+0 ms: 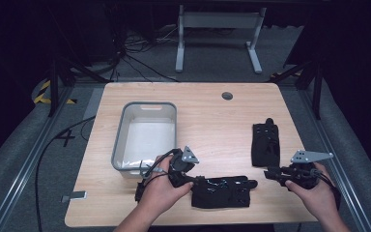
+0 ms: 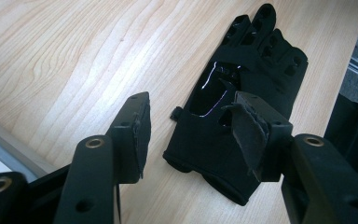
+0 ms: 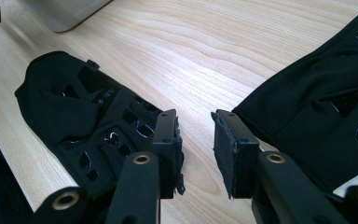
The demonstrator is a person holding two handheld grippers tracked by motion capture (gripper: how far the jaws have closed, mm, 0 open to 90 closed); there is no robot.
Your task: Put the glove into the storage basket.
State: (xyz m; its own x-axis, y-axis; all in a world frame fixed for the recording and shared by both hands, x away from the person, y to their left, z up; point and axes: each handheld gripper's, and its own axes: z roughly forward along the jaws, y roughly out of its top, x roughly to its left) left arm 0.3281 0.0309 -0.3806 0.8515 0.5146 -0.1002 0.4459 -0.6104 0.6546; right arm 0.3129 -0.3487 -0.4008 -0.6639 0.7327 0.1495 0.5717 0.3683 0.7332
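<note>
Evidently both grippers, left [image 1: 199, 181] and right [image 1: 269, 173], hang with jaws apart at opposite ends of the near glove [image 1: 221, 191], likely readying a two-handed lift.

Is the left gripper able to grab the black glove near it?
Probably yes. The left gripper is open, the near glove lies flat right in front of its jaws, and nothing stands between them.
</note>
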